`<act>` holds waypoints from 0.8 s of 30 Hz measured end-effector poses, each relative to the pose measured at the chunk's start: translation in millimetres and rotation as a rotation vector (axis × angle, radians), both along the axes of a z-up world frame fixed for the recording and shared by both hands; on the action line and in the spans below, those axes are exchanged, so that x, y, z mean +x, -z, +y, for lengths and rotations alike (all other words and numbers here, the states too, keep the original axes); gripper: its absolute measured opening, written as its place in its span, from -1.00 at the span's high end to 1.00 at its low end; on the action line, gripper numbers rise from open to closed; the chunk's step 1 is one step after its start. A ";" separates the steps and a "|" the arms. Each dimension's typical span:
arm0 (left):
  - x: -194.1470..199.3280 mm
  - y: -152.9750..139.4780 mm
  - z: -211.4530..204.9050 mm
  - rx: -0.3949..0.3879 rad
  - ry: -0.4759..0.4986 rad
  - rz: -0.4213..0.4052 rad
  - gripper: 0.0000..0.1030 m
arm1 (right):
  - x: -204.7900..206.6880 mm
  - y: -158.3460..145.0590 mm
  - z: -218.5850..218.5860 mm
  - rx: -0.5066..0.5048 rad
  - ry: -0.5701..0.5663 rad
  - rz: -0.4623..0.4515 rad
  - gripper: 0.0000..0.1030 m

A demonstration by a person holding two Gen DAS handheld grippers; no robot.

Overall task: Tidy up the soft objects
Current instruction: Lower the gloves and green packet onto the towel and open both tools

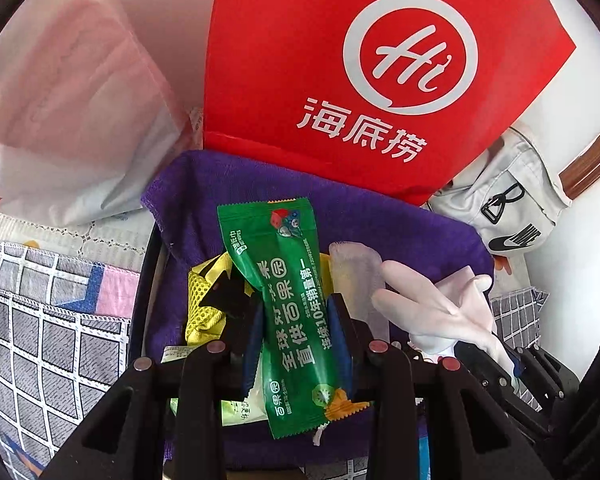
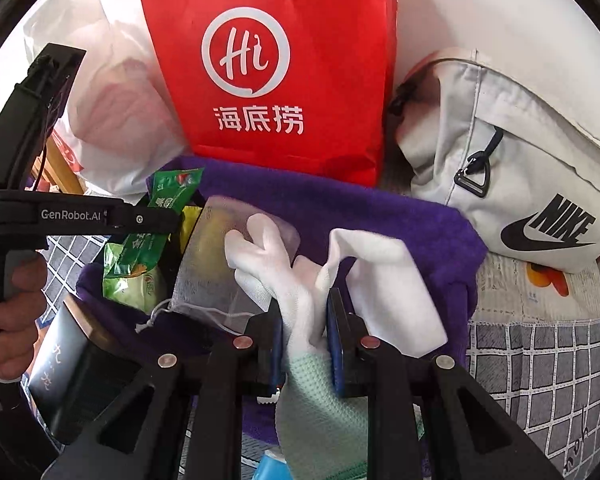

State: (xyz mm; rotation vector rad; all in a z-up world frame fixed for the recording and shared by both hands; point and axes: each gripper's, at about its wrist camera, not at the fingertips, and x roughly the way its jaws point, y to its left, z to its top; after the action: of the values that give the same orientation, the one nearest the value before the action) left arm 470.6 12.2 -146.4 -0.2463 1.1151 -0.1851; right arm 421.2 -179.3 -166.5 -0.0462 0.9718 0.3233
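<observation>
Pointing lengthwise away from the left claw, the green packet stands gripped.

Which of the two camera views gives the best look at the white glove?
The right wrist view. There the white glove fills the centre, clamped between the right hand-held gripper pads, its fingers and green cuff plain to see. The left wrist view shows the glove only off to the side, partly hidden.

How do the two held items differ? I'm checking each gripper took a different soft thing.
The left gripper is shut on a green wipes packet, glossy, printed and flat; the right gripper is shut on a white glove, plain, knitted and limp. Both hang over the purple towel.
</observation>
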 end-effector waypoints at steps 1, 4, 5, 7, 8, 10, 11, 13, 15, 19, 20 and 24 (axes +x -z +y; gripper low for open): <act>0.4 1.1 -0.7 -0.001 0.002 0.003 0.42 | 0.3 0.6 0.2 0.000 -0.001 0.003 0.61; 1.2 2.3 -1.6 -0.006 0.003 0.008 0.40 | 0.5 2.2 1.7 -0.004 -0.002 0.010 0.61; 1.0 1.4 -0.9 -0.007 0.005 0.008 0.39 | 0.6 2.4 2.1 -0.004 -0.003 0.012 0.61; 1.3 1.9 -1.5 -0.011 0.010 0.008 0.32 | 0.1 3.0 2.9 -0.003 -0.008 0.012 0.58; 1.7 2.5 -1.6 -0.016 0.012 0.010 0.30 | -0.2 3.3 4.1 -0.001 -0.013 0.011 0.52; 1.9 4.1 -1.3 -0.030 0.014 0.019 0.15 | 0.2 4.4 7.8 0.004 -0.028 0.009 0.39; 1.8 4.2 -1.3 -0.036 0.015 0.021 0.13 | -0.5 4.5 9.1 0.006 -0.035 0.007 0.30; 0.6 3.5 -2.3 -0.035 0.018 0.017 0.09 | -1.9 3.4 12.3 0.008 -0.045 -0.002 0.19; 0.0 1.6 -2.7 -0.033 0.022 0.015 0.03 | -4.2 0.0 13.8 0.013 -0.053 -0.021 0.02; -1.5 -2.7 -0.8 -0.036 0.017 0.010 -0.11 | -7.8 -8.0 11.2 0.022 -0.050 -0.050 -0.12; -2.1 -4.2 -0.5 -0.033 0.015 0.008 -0.13 | -8.4 -10.1 9.7 0.028 -0.048 -0.056 -0.12; -4.4 -10.6 0.7 -0.007 0.005 0.004 -0.18 | -8.5 -20.0 4.7 0.051 -0.017 -0.068 -0.29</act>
State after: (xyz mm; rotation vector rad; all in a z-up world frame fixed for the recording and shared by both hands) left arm 466.2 12.9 -135.8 -0.2505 1.1187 -0.1933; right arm 412.8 -174.6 -146.5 -0.0187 0.8962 0.3603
